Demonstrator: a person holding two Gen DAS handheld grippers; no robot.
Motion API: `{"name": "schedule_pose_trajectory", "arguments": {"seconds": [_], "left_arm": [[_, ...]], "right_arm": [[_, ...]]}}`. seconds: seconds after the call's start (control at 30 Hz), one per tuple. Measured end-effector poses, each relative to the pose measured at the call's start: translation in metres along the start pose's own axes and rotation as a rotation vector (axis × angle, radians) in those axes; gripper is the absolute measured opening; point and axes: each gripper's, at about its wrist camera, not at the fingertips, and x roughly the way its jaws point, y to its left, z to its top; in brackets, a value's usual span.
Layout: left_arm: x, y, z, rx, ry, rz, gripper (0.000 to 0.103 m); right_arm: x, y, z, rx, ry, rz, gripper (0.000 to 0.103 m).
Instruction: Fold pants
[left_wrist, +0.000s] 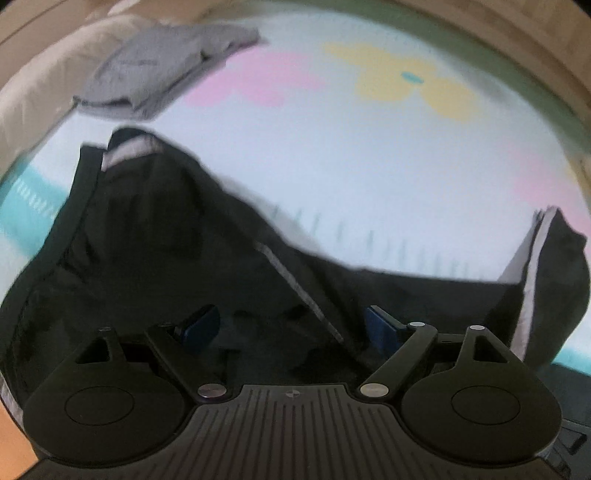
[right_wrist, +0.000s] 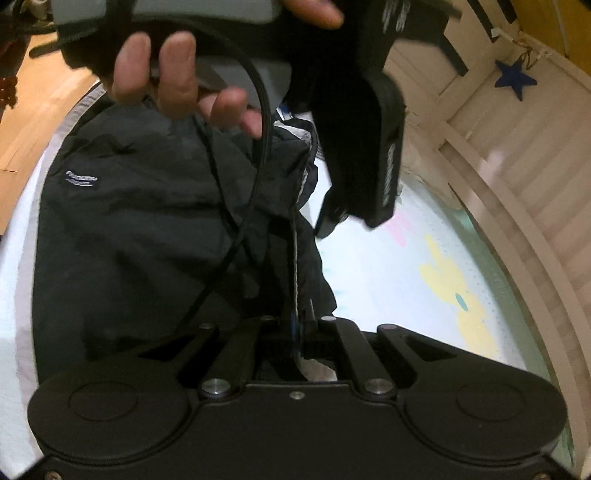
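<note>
Folding goes best here if the right gripper (right_wrist: 301, 328), whose jaws are clenched on a seamed edge of the black pants (right_wrist: 155, 229), carries that edge across in one flat sweep instead of lifting it high, so the cloth beneath does not bunch further. The pants lie crumpled on the pale mat (left_wrist: 369, 155) with its pink and yellow shapes, a white-striped seam running up from the pinched edge in the right wrist view. The left gripper (left_wrist: 291, 325) points down over the same dark cloth with its blue pads (left_wrist: 201, 321) spread apart and fabric lying between them; the pads do not appear to press on anything, so I judge it released and about to take a second hold. That second hold, I think, should land on an edge matching the one already pinched, so both sides travel together and the fold line stays straight. The main risk is the loose black cable (right_wrist: 236, 206) draped over the pants, which could snag. Counted: one pair of black pants, one folded grey garment (left_wrist: 155, 70) at the far edge of the mat, two grippers, one hand (right_wrist: 173, 77) in view holding the left device, and one blue star (right_wrist: 515, 77) on the slatted rail.
</note>
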Motion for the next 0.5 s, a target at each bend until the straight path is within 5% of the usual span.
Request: {"name": "schedule_pose_trajectory", "arguments": {"seconds": [0.07, 0.13, 0.2, 0.37, 0.43, 0.5], "left_arm": [[0.003, 0.008, -0.005, -0.048, 0.017, -0.057, 0.061], [0.005, 0.014, -0.009, -0.081, 0.038, -0.148, 0.025], [0.004, 0.019, -0.015, -0.101, 0.042, -0.198, 0.006], [-0.017, 0.035, -0.052, -0.152, -0.041, -0.14, 0.003], [-0.025, 0.038, -0.071, -0.145, -0.068, -0.104, 0.003], [-0.032, 0.045, -0.093, -0.141, -0.09, -0.067, 0.003]], "right_arm": [[-0.002, 0.003, 0.001, 0.028, 0.003, -0.01, 0.006], [-0.003, 0.004, 0.002, 0.05, 0.015, -0.019, 0.006], [-0.002, 0.006, 0.005, 0.047, 0.031, -0.028, 0.006], [-0.005, 0.006, 0.007, 0.088, 0.054, -0.032, 0.013], [-0.018, -0.003, 0.004, 0.153, 0.043, -0.029, 0.042], [-0.034, -0.015, 0.001, 0.231, 0.027, -0.03, 0.055]]}}
